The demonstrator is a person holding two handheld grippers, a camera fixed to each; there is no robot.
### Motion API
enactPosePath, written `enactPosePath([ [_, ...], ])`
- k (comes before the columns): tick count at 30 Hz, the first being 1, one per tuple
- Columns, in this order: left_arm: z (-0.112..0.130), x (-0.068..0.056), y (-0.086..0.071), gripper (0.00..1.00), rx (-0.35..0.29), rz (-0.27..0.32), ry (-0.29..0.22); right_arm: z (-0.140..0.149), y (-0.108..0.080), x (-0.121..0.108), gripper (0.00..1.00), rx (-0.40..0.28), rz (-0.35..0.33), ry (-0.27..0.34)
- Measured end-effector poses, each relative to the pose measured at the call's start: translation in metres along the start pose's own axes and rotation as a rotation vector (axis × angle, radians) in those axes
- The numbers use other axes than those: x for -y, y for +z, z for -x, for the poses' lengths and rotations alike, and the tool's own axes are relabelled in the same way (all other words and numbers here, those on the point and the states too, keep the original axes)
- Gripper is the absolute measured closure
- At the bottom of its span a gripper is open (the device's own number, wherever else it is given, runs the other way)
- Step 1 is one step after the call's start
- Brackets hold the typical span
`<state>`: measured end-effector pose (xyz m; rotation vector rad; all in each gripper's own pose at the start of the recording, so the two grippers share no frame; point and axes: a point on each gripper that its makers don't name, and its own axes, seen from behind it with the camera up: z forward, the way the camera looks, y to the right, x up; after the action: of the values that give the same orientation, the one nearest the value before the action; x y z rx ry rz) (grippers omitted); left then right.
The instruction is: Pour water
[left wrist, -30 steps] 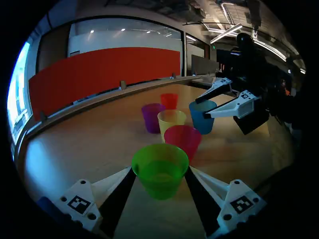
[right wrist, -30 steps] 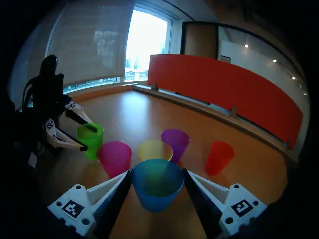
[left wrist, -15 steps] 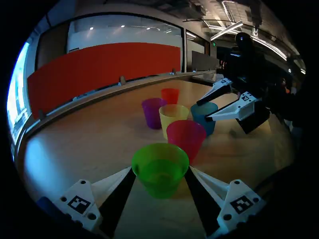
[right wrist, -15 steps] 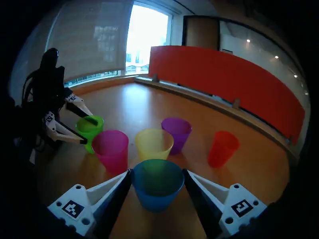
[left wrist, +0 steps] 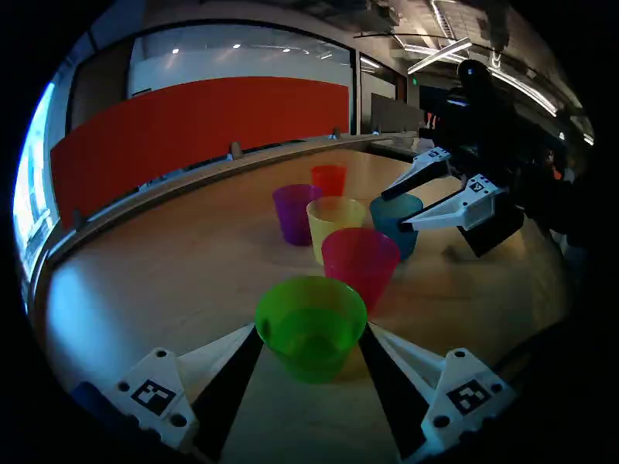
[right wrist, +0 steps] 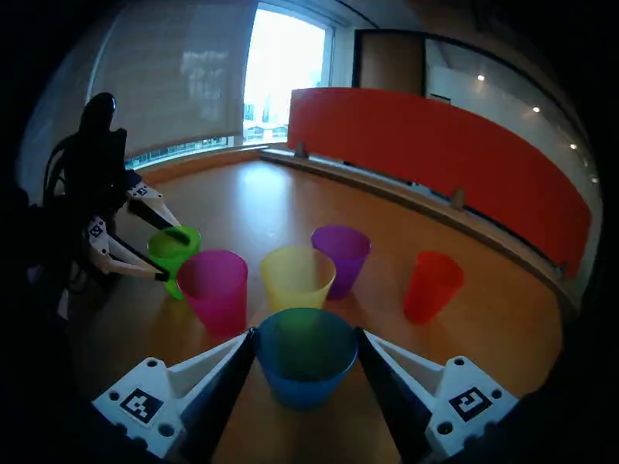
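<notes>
Between the fingers of the left gripper [left wrist: 311, 329] sits the green cup [left wrist: 309, 356], upright, with both fingers pressed on its sides just under the rim. A darker band low inside suggests it holds water. Gripping the wall and not the rim leaves the mouth free, as a pour needs, and holding it level stops the water spilling before then. The right gripper [right wrist: 305, 334] clamps the blue cup [right wrist: 306, 375] in the same way, upright, with a finger on each side. Whether that cup has water in it, I cannot tell, nor whether either held cup rests on the table [left wrist: 155, 278] or hangs just above it.

Just ahead of the left gripper's fingertips, a little to the right, stands the pink cup [left wrist: 358, 263]. The yellow cup [left wrist: 334, 220] is beyond it, the purple cup [left wrist: 294, 213] is left of that, and the red cup [left wrist: 329, 179] is farthest off. These four stand open-mouthed in the space between the two grippers, so either held cup has only a short way to go to a receiver.

Neither held cup is tilted, so I judge the pour not yet begun. Green looks the likely source, and pink is its nearest target, though which cup is meant I cannot tell. Pink stands so close ahead that a careless forward tip of the green could knock it over
</notes>
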<state>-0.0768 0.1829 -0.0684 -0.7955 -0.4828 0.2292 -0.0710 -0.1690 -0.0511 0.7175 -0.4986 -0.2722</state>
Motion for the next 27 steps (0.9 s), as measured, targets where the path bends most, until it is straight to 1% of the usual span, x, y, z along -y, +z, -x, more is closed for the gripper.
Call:
enactPosePath([
  [9,0.003,-0.002,0.0,0.15,0.014,-0.001,0.011,0.001,-0.003,0.0,0.05,0.002,0.004,-0.008],
  [15,0.003,-0.002,0.0,0.14,0.028,0.005,-0.009,0.003,-0.006,0.001,0.04,0.005,0.008,-0.009],
  [18,0.005,-0.002,0.001,0.14,0.034,0.009,-0.011,0.004,-0.008,0.0,0.03,0.008,0.008,-0.003],
  [27,0.013,-0.002,0.001,0.14,0.062,0.01,0.006,0.011,-0.011,-0.002,0.03,0.02,0.014,0.007],
])
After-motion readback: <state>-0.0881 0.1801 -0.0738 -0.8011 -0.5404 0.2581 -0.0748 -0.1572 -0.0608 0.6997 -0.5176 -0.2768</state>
